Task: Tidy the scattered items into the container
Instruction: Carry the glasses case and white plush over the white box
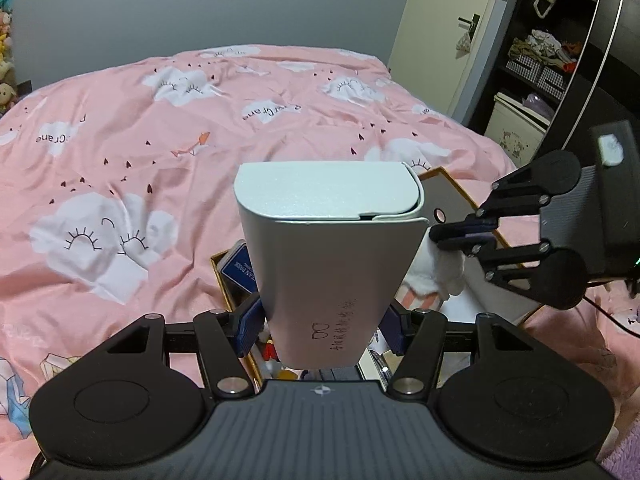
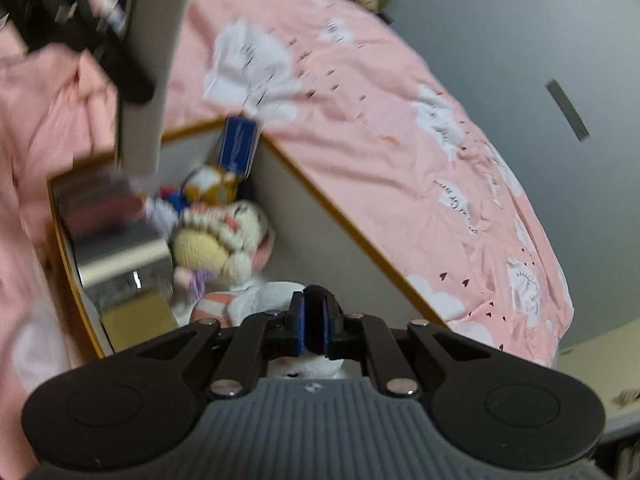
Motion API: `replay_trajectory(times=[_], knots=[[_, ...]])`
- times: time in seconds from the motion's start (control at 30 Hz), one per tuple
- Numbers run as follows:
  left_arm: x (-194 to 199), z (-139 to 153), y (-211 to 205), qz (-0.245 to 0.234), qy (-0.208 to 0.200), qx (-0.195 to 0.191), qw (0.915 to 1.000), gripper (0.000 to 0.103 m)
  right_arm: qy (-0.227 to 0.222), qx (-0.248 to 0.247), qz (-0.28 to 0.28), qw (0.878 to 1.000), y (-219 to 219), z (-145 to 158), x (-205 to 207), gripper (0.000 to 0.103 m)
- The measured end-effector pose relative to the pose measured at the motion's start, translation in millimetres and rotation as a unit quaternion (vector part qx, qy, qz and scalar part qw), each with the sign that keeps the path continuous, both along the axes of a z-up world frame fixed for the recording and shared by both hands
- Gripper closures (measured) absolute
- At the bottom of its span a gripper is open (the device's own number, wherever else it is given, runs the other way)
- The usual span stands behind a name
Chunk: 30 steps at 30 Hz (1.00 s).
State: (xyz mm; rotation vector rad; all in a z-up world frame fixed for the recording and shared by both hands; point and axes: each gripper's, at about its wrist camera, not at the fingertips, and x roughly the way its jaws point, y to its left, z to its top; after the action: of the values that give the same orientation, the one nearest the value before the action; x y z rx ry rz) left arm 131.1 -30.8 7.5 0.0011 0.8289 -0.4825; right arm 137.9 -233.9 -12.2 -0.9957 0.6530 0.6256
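Both grippers tilt downward over the container (image 2: 344, 220).

Left gripper (image 1: 320, 328) angled downward, jaws clamped on a load, right gripper (image 2: 314, 320) angled downward, jaws closed

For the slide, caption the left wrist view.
Left hand-held gripper carries a white box above the gold-rimmed container on a pink duvet.

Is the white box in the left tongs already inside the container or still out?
Still out. The white box is clamped in the left tongs above the gold-rimmed container, whose toys lie below it.
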Motion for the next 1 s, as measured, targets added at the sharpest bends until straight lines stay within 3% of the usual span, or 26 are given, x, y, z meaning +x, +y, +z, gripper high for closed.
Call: replay_trajectory(times=[0.17,0.3,0.4,0.63,0.67,0.77,0.87,0.93,1.0], knots=[[5.4,-4.6,-4.6,0.001,0.008,0.009,0.9999,0.033,-0.005,-0.031,0.035,0.999,11.3,-28.5,13.6,0.094],[8.4,-7.2,-7.1,0.002,0.013,0.014,0.9998,0.033,-0.028,-0.017,0.05,0.998,21.4,-39.4,22.5,0.093],[10.6,-9.7,-7.2,0.003,0.018,0.013,0.9997,0.033,-0.025,-0.001,0.036,0.999,21.9,-40.2,29.4,0.086],[16.9,-16.1,-12.3,-0.003,0.026,0.011,0.9996,0.033,0.02,0.067,-0.067,0.995,6.9,-32.1,48.6,0.048],[17.6,-16.3,-13.1,-0.004,0.026,0.01,0.9996,0.033,0.031,0.078,-0.092,0.992,4.0,-31.0,52.9,0.043],[18.2,-16.3,-15.2,-0.008,0.025,0.006,0.9996,0.033,0.081,0.115,-0.157,0.977,-8.1,-29.0,60.3,0.042],[18.1,-16.8,-16.1,-0.01,0.025,0.006,0.9996,0.033,0.154,0.157,-0.207,0.953,-20.1,-29.8,69.2,0.042],[17.8,-17.3,-16.6,-0.009,0.026,0.007,0.9996,0.033,0.181,0.164,-0.232,0.942,-23.3,-36.0,74.4,0.047],[17.5,-17.1,-17.3,-0.009,0.026,0.008,0.9996,0.033,0.189,0.16,-0.242,0.938,-22.6,-42.9,78.2,0.052]])
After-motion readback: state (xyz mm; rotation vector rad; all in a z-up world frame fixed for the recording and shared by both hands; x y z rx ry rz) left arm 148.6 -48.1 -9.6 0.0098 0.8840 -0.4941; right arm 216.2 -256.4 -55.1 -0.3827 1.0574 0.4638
